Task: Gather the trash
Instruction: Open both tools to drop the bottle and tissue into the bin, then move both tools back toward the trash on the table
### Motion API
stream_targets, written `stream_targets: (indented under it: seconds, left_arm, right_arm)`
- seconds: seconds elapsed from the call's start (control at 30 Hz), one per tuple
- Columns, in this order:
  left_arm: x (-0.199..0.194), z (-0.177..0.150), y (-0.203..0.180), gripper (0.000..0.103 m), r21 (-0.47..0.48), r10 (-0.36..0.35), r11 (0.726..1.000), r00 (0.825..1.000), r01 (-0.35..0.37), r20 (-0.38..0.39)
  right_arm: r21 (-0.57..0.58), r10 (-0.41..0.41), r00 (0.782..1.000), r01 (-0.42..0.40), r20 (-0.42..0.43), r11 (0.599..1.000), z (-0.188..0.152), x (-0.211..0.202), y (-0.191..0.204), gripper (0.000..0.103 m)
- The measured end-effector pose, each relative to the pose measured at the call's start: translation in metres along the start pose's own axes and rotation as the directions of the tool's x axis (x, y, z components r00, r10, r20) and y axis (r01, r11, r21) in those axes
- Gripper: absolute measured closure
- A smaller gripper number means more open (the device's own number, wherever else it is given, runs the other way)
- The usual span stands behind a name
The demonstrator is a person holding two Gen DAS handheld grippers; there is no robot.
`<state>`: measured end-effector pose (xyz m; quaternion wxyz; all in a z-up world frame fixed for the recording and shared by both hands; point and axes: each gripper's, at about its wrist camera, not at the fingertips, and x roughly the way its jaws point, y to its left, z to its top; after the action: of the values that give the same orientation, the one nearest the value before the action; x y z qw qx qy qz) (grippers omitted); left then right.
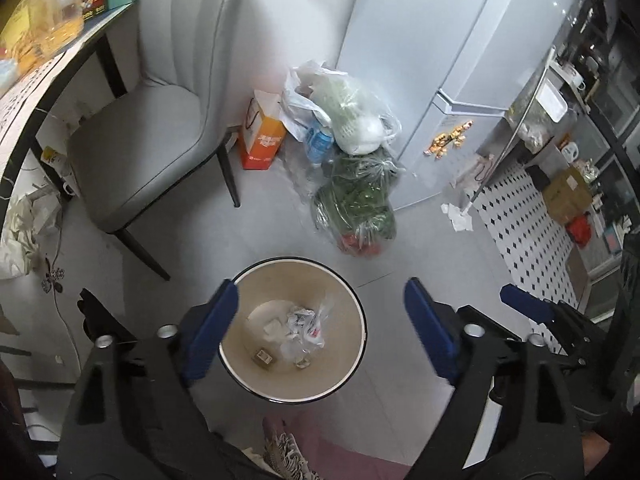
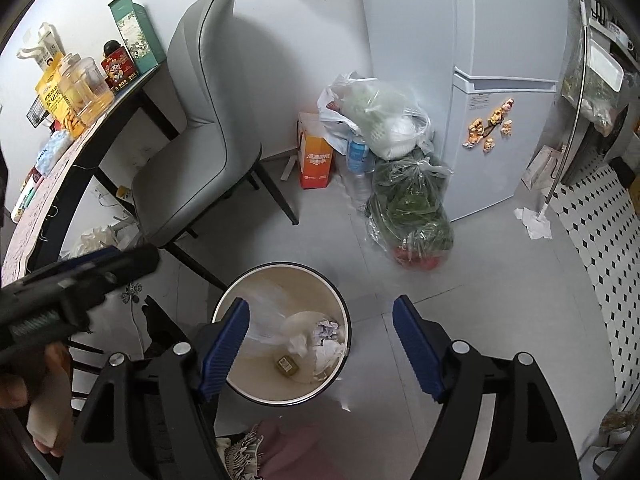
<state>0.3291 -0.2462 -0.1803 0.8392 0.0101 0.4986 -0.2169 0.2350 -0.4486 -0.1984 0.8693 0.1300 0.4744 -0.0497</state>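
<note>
A beige round trash bin (image 1: 352,312) with a dark rim stands on the grey floor; it also shows in the right wrist view (image 2: 256,280). Inside lie crumpled paper and plastic (image 1: 298,322), a small brown box (image 1: 262,358), and the same trash in the right wrist view (image 2: 326,340). My left gripper (image 1: 320,328) is open and empty above the bin. My right gripper (image 2: 320,344) is open and empty above the bin too. The right gripper's blue finger (image 1: 524,304) shows at the right of the left wrist view.
A grey chair (image 1: 160,120) stands left of the bin beside a table (image 1: 48,80) with bottles. Plastic bags of greens (image 1: 356,204), an orange box (image 1: 262,136) and a white fridge (image 1: 440,60) are behind. White paper scraps (image 1: 458,216) lie near a mop.
</note>
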Motion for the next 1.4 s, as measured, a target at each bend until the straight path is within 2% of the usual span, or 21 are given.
stream_targets:
  seconds: [0.13, 0.27, 0.63, 0.8, 0.93, 1.03, 1.17, 1.3, 1.4]
  left_arm:
    - [-0.014, 0.001, 0.008, 0.011, 0.005, 0.042, 0.999, 0.999, -0.042, 0.012]
    - [-0.040, 0.001, 0.024, 0.007, -0.021, 0.055, 0.998, 0.997, -0.054, 0.049]
    - [-0.123, -0.007, 0.067, 0.006, -0.116, 0.110, 0.989, 0.979, -0.092, 0.169]
    - [-0.164, -0.021, 0.088, 0.006, -0.167, 0.146, 0.980, 0.961, -0.108, 0.236]
    - [-0.191, -0.037, 0.112, 0.006, -0.242, 0.170, 0.965, 0.949, -0.105, 0.265]
    - [-0.212, -0.051, 0.125, 0.006, -0.286, 0.199, 0.952, 0.932, -0.109, 0.304]
    - [-0.237, -0.068, 0.141, 0.006, -0.314, 0.260, 0.937, 0.906, -0.153, 0.334]
    - [-0.259, -0.089, 0.164, 0.006, -0.368, 0.292, 0.917, 0.888, -0.155, 0.355]
    - [-0.273, -0.106, 0.182, 0.006, -0.403, 0.311, 0.902, 0.881, -0.155, 0.356]
  right_arm:
    - [0.003, 0.017, 1.000, -0.017, 0.009, 1.000, 0.002, -0.005, 0.004, 0.022]
    - [-0.010, 0.058, 0.998, -0.057, 0.035, 0.998, 0.004, -0.016, 0.019, 0.015]
    - [-0.058, 0.134, 0.987, -0.129, 0.091, 0.990, 0.012, -0.048, 0.065, 0.008]
    - [-0.091, 0.178, 0.978, -0.168, 0.108, 0.982, 0.011, -0.061, 0.090, 0.008]
    - [-0.116, 0.219, 0.968, -0.206, 0.123, 0.972, 0.010, -0.072, 0.113, 0.008]
    - [-0.156, 0.239, 0.960, -0.216, 0.148, 0.964, 0.008, -0.084, 0.135, 0.008]
    - [-0.206, 0.269, 0.950, -0.235, 0.159, 0.950, 0.002, -0.098, 0.166, 0.008]
    - [-0.256, 0.351, 0.921, -0.302, 0.170, 0.918, -0.007, -0.112, 0.195, 0.008]
    - [-0.300, 0.393, 0.902, -0.331, 0.179, 0.895, -0.013, -0.122, 0.218, 0.008]
